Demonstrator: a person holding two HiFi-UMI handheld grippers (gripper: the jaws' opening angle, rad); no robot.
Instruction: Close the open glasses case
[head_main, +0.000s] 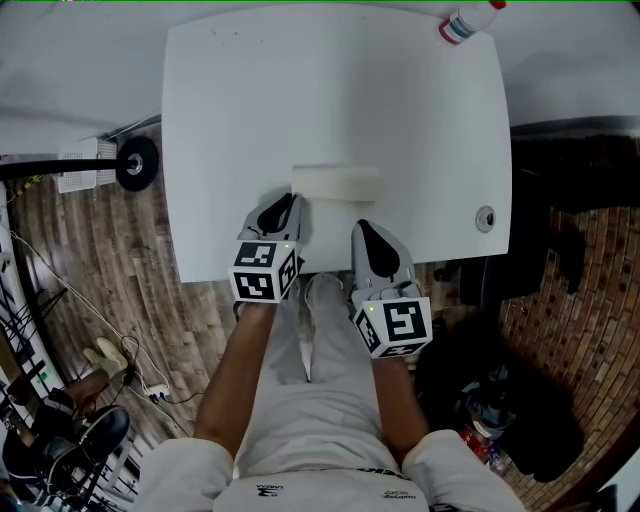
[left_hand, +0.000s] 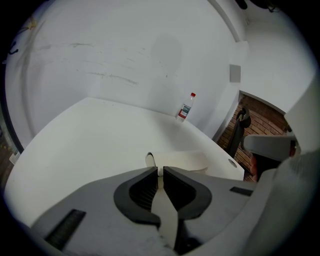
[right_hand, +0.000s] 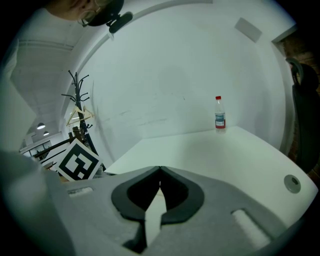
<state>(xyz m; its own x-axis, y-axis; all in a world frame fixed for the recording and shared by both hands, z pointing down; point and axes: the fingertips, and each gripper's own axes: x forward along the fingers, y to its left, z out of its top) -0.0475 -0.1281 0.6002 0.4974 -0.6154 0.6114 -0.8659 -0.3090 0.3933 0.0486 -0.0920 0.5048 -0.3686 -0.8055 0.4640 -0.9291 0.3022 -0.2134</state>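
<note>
The white table (head_main: 230, 120) fills most of the head view and stands on a wood-plank floor (head_main: 90, 260). Your forearms reach forward over your lap, with both tools at the table's near edge. Your left gripper (left_hand: 161, 171) has its jaws drawn almost together. Only a thin slit remains between the ribbed pads (left_hand: 146, 184), and nothing is held in it. Your right gripper (right_hand: 159, 172) has its jaws touching at the tips, with nothing between them. It sits at the near edge, just short of the case's right end and apart from it. The glasses case (head_main: 337, 185) lies flat on the table near that edge, long side across your view, and shows as one low cream block. Its left end is just beyond the left gripper's tips; contact cannot be confirmed. A clear bottle (head_main: 468, 22) with a red cap stands upright at the far right corner, well apart from the case. A small round cable port (head_main: 485, 218) sits near the table's right edge.
</note>
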